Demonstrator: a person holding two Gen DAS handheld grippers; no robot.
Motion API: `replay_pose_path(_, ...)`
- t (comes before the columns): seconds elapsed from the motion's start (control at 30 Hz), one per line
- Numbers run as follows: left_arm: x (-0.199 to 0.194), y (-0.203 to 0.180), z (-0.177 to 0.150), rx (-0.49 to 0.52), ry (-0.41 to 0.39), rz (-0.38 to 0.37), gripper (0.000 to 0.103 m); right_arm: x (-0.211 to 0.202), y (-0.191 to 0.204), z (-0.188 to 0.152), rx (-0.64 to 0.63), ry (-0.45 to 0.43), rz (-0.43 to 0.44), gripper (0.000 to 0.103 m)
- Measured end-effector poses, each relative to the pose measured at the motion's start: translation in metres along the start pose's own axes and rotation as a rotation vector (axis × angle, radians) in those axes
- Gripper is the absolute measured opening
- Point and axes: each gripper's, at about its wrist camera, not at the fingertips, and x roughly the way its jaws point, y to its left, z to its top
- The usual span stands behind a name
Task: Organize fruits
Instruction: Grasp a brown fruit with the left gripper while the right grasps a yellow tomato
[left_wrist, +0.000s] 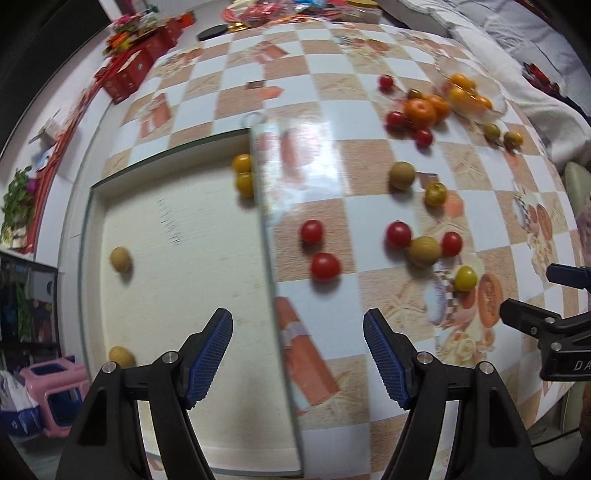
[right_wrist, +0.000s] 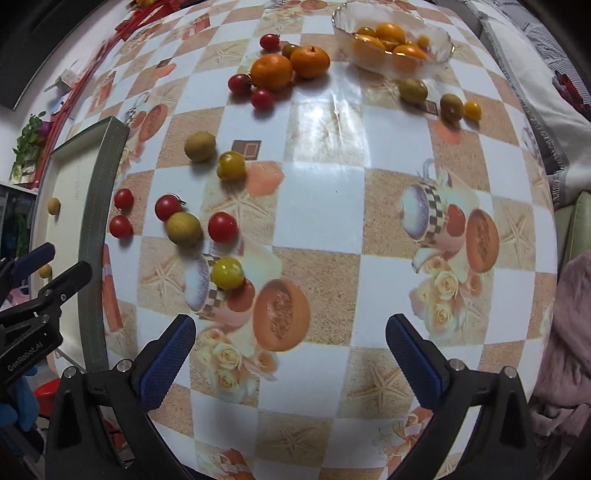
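Note:
Fruits lie scattered on a checkered tablecloth (right_wrist: 325, 184): red cherry tomatoes (left_wrist: 325, 266) (right_wrist: 222, 227), yellow tomatoes (right_wrist: 228, 272), tan longans (right_wrist: 183, 229) and two oranges (right_wrist: 271, 71). A shallow tray (left_wrist: 177, 266) on the left holds two yellow tomatoes (left_wrist: 243, 173) and two longans (left_wrist: 120, 259). A glass bowl (right_wrist: 439, 40) at the far right holds orange-yellow fruits. My left gripper (left_wrist: 297, 354) is open and empty above the tray's right rim. My right gripper (right_wrist: 291, 354) is open and empty above the cloth, near a yellow tomato.
Red gift boxes (left_wrist: 129, 70) and clutter stand at the table's far left edge. A white quilt (right_wrist: 554, 92) lies past the right edge. The left gripper's body (right_wrist: 33, 314) shows at the left of the right wrist view; the right gripper (left_wrist: 554, 325) shows at the right of the left wrist view.

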Motion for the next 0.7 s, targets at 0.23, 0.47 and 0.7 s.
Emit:
replay_pose_path(0.23,0.004,-0.018,0.021,0.054,-0.01,-0.034,0.075,0.008,0.005,-0.003,-0.051,-0.022,0.03,0.103)
replay_pose_path(0.47,0.022,-0.024,0.071,0.046,-0.022,-0.076,0.075,0.02,0.024,-0.003,-0.078,-0.058,0.069,0.076)
replay_pose_path(0.7,0.051,-0.037,0.1,0.036,-0.007,-0.102,0.075,0.028,0.029,-0.004,-0.056,-0.103,0.098,0.071)
